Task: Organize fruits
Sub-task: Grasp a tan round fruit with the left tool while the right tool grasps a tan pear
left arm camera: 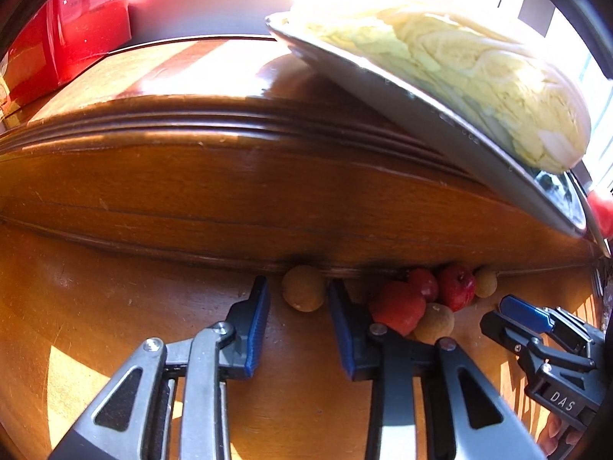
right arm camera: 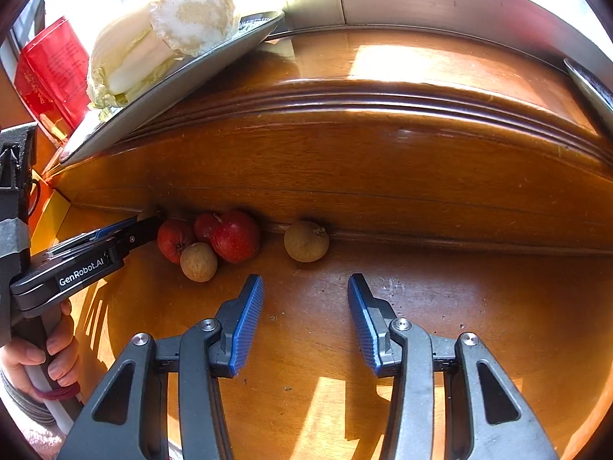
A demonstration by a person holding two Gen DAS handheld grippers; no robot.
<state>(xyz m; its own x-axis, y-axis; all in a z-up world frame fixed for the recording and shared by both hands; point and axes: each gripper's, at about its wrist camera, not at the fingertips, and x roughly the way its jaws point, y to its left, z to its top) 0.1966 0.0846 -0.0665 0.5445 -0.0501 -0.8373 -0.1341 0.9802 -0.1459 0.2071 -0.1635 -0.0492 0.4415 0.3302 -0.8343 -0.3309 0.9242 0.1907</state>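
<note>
Left gripper (left arm camera: 299, 291), blue-padded jaws apart around a round tan longan (left arm camera: 303, 288), pads not touching; cluster of small red apples (right arm camera: 233, 235) and tan longans against the wooden ledge (right arm camera: 345, 176); right gripper (right arm camera: 306, 287), jaws apart, empty

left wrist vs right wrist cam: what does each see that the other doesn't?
Left wrist only: DAS lettering on the right gripper, the cabbage from its leafy side. Right wrist only: GenRobot.AI lettering on the left gripper, the cabbage's cut base, a second tray rim at right. Both: red fruits, brown fruits, cabbage tray, red box.
</note>
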